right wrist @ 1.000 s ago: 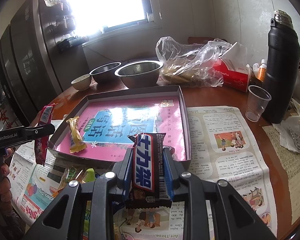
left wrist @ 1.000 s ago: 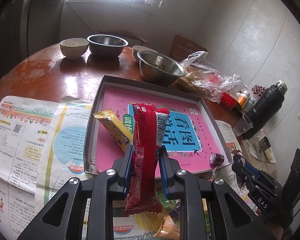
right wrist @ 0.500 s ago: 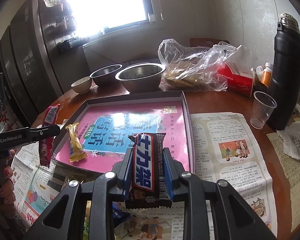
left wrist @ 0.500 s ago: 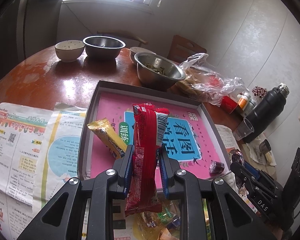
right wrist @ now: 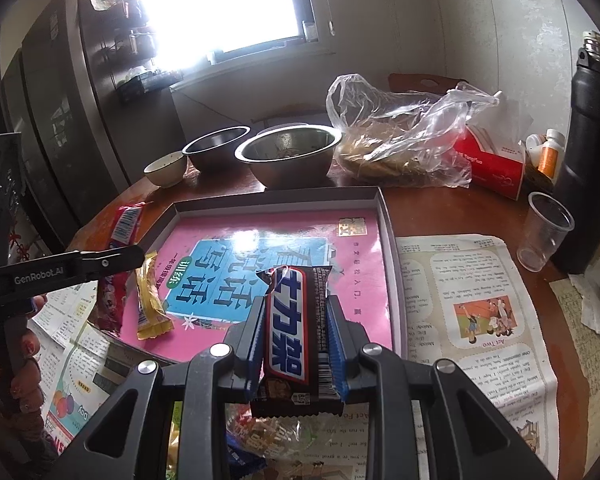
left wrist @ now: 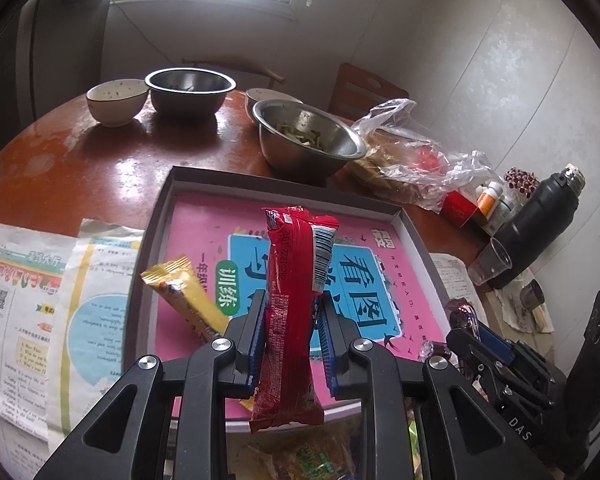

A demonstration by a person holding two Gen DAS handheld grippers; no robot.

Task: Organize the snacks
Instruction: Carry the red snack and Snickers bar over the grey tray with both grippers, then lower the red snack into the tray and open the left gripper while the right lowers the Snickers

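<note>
Left gripper (left wrist: 290, 344) clenches a light, crinkly red pack (left wrist: 296, 312) at mid-length, right gripper (right wrist: 296, 340) a stiffer, slick bar (right wrist: 296, 332) likewise.

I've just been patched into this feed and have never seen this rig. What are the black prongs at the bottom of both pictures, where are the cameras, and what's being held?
There is no robot arm: a person holds a two-finger tool in each hand, and each tool has a fisheye camera that looks along its fingers. The left tool is shut on a red snack packet. The right tool is shut on a dark chocolate bar. Both hang over a shallow grey box with a pink book inside, where a yellow snack bar already lies. The round wooden table also holds newspapers, steel bowls, a plastic cup and a black flask.
</note>
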